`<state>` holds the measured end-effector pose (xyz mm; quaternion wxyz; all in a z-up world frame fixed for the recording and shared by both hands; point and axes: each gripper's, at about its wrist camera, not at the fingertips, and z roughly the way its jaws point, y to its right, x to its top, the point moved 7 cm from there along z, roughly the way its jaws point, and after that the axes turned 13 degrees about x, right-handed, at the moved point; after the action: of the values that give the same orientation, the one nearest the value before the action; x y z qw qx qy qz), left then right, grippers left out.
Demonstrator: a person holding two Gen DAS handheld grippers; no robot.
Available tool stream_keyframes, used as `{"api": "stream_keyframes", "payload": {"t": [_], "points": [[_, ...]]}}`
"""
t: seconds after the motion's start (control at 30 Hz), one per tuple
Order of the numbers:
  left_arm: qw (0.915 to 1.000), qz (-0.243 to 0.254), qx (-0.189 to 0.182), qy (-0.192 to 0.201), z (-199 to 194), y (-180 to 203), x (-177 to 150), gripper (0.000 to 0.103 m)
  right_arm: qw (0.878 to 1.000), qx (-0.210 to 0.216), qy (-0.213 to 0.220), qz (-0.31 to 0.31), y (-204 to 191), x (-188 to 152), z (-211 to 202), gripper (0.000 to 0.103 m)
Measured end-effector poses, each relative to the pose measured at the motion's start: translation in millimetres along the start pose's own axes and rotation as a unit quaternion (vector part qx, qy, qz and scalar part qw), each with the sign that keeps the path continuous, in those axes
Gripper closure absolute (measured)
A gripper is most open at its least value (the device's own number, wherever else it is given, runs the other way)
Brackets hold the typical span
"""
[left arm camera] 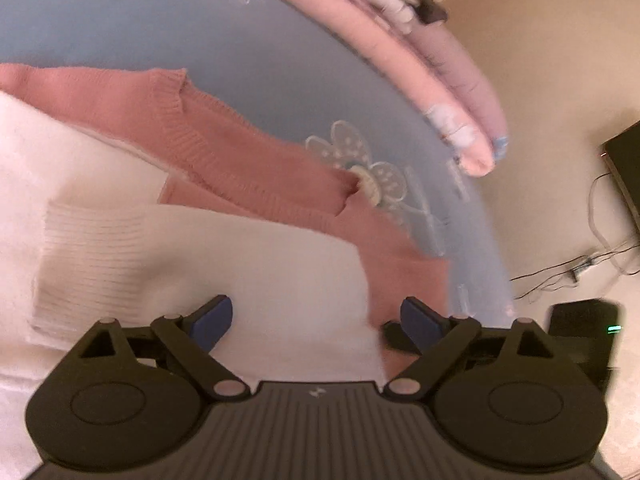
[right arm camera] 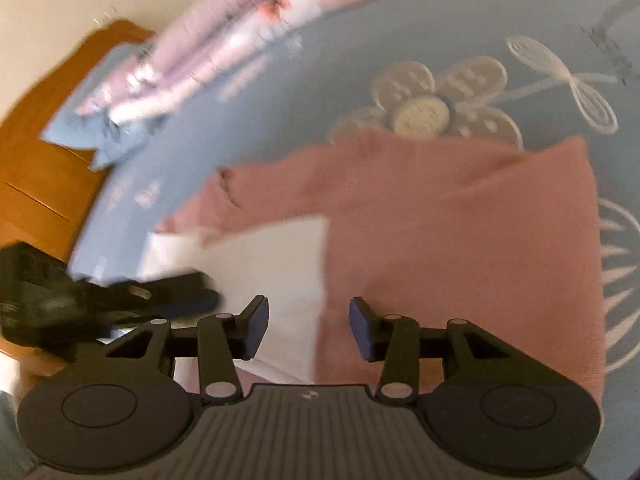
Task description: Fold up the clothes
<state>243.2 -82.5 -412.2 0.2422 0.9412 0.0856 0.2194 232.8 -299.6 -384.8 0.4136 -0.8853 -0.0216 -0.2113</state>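
While both wrist views are motion-blurred, I count two garments on the bed point(left arm camera: 280, 60): one pink sweater point(left arm camera: 256, 176) and one white sweater point(left arm camera: 224, 252), the white one lying over part of the pink. One rolled pink-and-lilac quilt point(left arm camera: 452, 92) runs along the far edge of the blue flower-print sheet.

Left view only: white ribbed cuff point(left arm camera: 80, 264), pink ribbed neckline, beige floor point(left arm camera: 540, 60) with cables and a dark box. Right view only: wooden floor or furniture point(right arm camera: 48, 160), a blue pillow point(right arm camera: 100, 120), and the left gripper point(right arm camera: 176, 292) as a dark blur at the white sweater's edge. The pink sweater point(right arm camera: 460, 248) fills most of that view; the white one point(right arm camera: 280, 264) shows as a flat panel.

Left gripper point(left arm camera: 318, 322): fingers spread wide, over the white-to-pink edge, pinching nothing I can see.
Right gripper point(right arm camera: 308, 326): fingers partly apart, the same edge between them, pads not pressing on it.
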Motion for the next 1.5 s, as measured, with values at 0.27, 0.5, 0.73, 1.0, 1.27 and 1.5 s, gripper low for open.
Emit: {"api": "stream_keyframes", "payload": {"t": [0.27, 0.5, 0.73, 1.0, 1.27, 1.5], "points": [[0.9999, 0.003, -0.013, 0.002, -1, 0, -1, 0.012, 0.996, -0.028, 0.042, 0.069, 57, -9, -78, 0.049], [1.0, 0.003, -0.007, -0.003, 3, 4, 0, 0.012, 0.996, -0.055, 0.05, 0.053, 33, -9, -86, 0.04], [0.9999, 0.008, -0.005, 0.004, 2, 4, -2, 0.012, 0.996, -0.051, 0.045, 0.054, 30, -44, -73, 0.04], [0.9998, 0.018, 0.0, 0.009, 2, 6, -3, 0.012, 0.993, -0.049, 0.098, 0.038, 19, -30, -106, 0.039], [0.9995, 0.028, 0.007, 0.009, 2, 8, -3, 0.012, 0.991, -0.053, 0.105, 0.058, 46, -43, -99, 0.042], [0.9919, 0.126, -0.003, 0.019, -13, 73, 1, 0.011, 0.988, -0.055, 0.139, 0.048, 29, -28, -114, 0.037]]}}
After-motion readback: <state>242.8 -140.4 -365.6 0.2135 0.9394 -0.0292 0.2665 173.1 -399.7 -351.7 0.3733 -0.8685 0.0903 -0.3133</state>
